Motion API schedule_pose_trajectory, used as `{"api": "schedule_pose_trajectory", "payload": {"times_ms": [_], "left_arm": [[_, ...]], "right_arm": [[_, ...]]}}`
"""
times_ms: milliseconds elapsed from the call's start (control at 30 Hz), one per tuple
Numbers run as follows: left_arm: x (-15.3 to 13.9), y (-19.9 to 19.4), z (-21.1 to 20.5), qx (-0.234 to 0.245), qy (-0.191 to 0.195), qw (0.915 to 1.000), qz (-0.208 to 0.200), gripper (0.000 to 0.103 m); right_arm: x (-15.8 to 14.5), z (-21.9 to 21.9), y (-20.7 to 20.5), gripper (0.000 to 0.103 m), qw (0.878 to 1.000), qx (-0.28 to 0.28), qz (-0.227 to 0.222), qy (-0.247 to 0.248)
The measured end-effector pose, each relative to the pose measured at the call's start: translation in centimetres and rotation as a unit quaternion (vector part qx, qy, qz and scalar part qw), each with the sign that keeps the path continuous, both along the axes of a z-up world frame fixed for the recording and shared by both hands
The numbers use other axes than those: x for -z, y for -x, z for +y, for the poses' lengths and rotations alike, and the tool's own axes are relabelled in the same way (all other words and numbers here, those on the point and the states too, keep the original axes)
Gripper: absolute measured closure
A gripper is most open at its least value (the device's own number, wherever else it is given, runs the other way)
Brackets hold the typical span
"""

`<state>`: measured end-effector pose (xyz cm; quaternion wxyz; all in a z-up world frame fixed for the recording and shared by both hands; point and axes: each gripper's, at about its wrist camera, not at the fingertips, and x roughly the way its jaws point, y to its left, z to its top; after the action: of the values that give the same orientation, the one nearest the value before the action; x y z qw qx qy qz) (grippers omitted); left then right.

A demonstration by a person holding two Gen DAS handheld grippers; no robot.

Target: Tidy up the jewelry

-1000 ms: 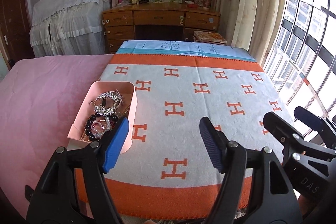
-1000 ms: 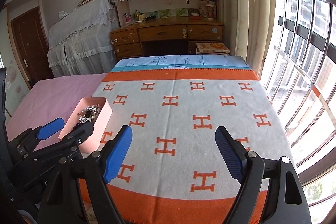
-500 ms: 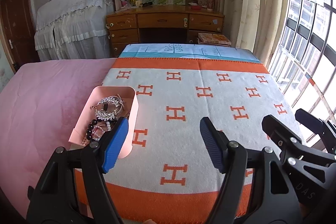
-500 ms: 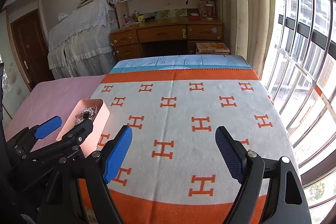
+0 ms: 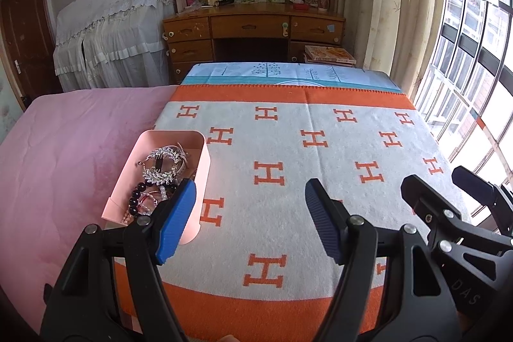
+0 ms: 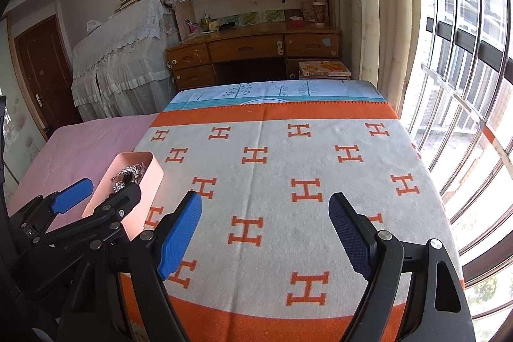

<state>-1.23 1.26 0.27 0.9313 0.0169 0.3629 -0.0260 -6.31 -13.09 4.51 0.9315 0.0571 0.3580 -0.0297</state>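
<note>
A pink box (image 5: 200, 149) sits on the left edge of the H-patterned blanket (image 5: 288, 149). It holds jewelry: a silver rhinestone piece (image 5: 160, 164) and dark and pearl bead bracelets (image 5: 141, 201). My left gripper (image 5: 248, 218) is open and empty, above the blanket's near part, its left finger just right of the box. My right gripper (image 6: 266, 233) is open and empty, further right over the blanket. The box also shows in the right wrist view (image 6: 150, 178), partly hidden behind the left gripper.
A pink sheet (image 5: 64, 143) covers the bed left of the blanket. A wooden desk (image 5: 253, 28) with bookshelves stands beyond the bed. A lace-covered piece of furniture (image 5: 112, 31) is at back left. Large windows (image 5: 465, 53) line the right side.
Both grippers have drawn back and risen slightly, so the box and blanket look a little farther away. Both stay open and empty.
</note>
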Motion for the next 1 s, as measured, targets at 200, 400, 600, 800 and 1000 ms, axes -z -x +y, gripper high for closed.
{"api": "schedule_pose_trajectory", "payload": {"times_ms": [200,400,600,800,1000], "left_arm": [[0.5,-0.4,0.5,0.0,-0.001,1.0,0.003,0.035],[0.6,-0.4,0.5,0.0,-0.001,1.0,0.004,0.035],[0.9,-0.6,0.6,0.001,0.002,1.0,0.009,0.035],[1.2,-0.6,0.8,0.0,0.002,0.9999,0.011,0.035],[1.2,-0.6,0.7,-0.001,0.001,0.9999,0.011,0.035]], "right_arm": [[0.5,-0.1,-0.4,0.02,1.0,0.001,0.002,-0.002],[0.4,-0.1,-0.5,0.02,1.0,0.0,0.002,-0.001],[0.6,-0.2,-0.7,0.02,1.0,0.002,0.003,-0.001],[0.7,-0.2,-0.6,0.02,1.0,0.002,0.004,-0.001],[1.1,-0.2,-0.7,0.02,1.0,0.003,0.004,-0.001]]}}
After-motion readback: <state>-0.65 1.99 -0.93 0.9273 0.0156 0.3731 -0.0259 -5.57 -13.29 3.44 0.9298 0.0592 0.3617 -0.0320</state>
